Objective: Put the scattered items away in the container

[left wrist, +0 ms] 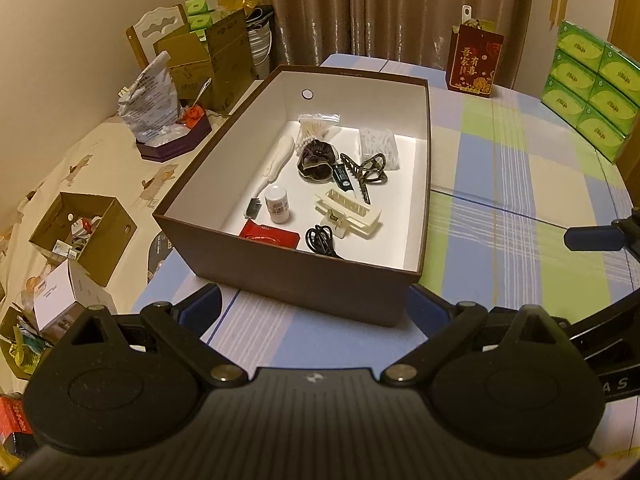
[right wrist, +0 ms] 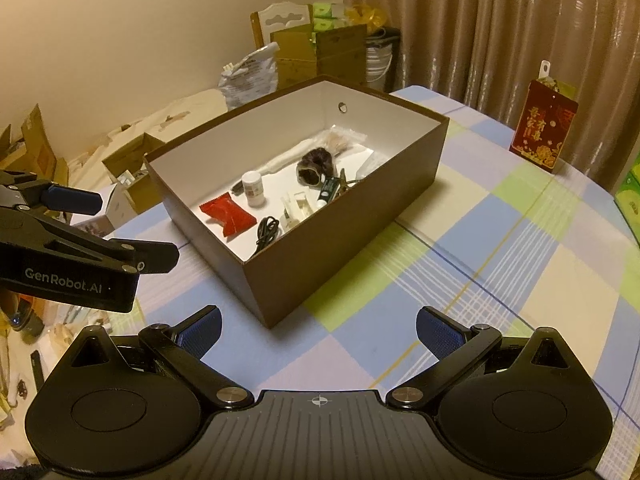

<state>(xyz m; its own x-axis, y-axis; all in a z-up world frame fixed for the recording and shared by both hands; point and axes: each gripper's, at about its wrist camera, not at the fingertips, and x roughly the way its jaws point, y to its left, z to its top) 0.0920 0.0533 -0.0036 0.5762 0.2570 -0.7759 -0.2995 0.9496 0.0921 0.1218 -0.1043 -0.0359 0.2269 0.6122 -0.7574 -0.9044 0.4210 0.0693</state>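
Brown cardboard box [left wrist: 304,280] with white lining sits mid-table on your checked cloth [left wrist: 500,184], holding the red packet [left wrist: 270,235], white bottle [left wrist: 278,204], and cream clip [left wrist: 348,214]. Your left gripper [left wrist: 316,306] and right gripper [right wrist: 318,330] both gape wide, empty. Nudging the near wall could slide it off.

Green tissue boxes [left wrist: 592,80] cut off by right edge; labels unreadable.

checked tablecloth [left wrist: 500,184] | red calendar box [left wrist: 474,62] far edge | green tissue packs [left wrist: 588,88] stacked right | cardboard cartons [left wrist: 86,228] left
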